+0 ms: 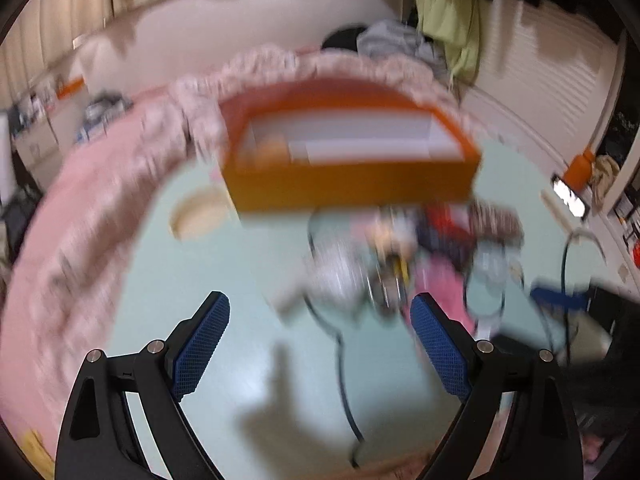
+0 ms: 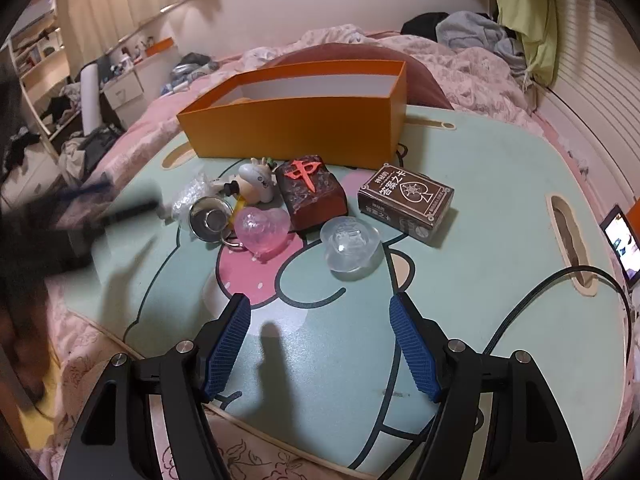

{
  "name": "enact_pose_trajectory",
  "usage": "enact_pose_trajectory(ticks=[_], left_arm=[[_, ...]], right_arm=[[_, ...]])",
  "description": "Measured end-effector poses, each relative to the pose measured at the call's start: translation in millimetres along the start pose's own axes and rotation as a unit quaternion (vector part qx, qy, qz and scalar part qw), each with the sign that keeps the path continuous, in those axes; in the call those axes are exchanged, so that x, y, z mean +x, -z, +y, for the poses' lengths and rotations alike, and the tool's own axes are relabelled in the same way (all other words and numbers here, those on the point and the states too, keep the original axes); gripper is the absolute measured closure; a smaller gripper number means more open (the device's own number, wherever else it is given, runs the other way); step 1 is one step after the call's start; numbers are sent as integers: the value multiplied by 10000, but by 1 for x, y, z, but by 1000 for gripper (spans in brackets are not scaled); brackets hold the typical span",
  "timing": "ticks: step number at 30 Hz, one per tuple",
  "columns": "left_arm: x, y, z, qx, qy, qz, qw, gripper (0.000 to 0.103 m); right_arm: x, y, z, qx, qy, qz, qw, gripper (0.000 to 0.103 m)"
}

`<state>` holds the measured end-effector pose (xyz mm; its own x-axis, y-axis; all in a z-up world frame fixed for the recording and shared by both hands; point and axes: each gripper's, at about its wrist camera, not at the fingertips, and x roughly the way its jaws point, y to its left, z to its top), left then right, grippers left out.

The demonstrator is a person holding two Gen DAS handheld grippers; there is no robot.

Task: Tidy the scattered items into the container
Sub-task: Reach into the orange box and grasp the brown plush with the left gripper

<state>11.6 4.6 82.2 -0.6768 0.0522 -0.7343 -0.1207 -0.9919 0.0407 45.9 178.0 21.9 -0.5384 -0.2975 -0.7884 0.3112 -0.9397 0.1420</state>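
My left gripper (image 1: 320,312) and right gripper (image 2: 320,316) stand wide, empty, above the mat (image 2: 500,184). Items (image 2: 312,196) lie before the orange box (image 2: 296,128). Only the right view is sharp; it shows the card box (image 2: 406,202).

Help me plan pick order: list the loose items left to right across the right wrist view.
Crinkled plastic wrap → metal strainer → pink heart → brown mahjong block → clear round case → card box.

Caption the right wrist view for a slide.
Open right tongs hover over the mint tray table; trinkets sit before the orange box.
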Motion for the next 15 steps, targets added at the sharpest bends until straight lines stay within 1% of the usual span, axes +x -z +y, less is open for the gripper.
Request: enact_pose_trajectory(ticks=[1,3,4,5,8,10,12,15], left_arm=[[-1,-14,4,64,-22,-97,9999,11],[6,-44,15,107,-115,-93,9998,12],[13,-58,20,105,-149,0,9998,17],[22,-74,24,106,-140,119,9998,19],[49,-102,31,64,-25,490,9988,27],[72,-114,32,71,-96,839,9964,37],[90,-118,30,78,-237,1103,9936,42],[116,-120,25,162,-473,1386,9891,43]], right_arm=[[0,0,-1,18,-15,4,10000,31],[0,1,-2,47,-32,1,10000,31],[0,1,-2,55,-36,0,10000,31],[0,1,-2,60,-40,0,10000,31],[0,1,-2,67,-55,10,10000,31],[0,1,-3,77,-68,13,9999,31],[0,1,-3,91,-78,8,9999,30],[-1,1,-4,111,-91,1,9999,30]])
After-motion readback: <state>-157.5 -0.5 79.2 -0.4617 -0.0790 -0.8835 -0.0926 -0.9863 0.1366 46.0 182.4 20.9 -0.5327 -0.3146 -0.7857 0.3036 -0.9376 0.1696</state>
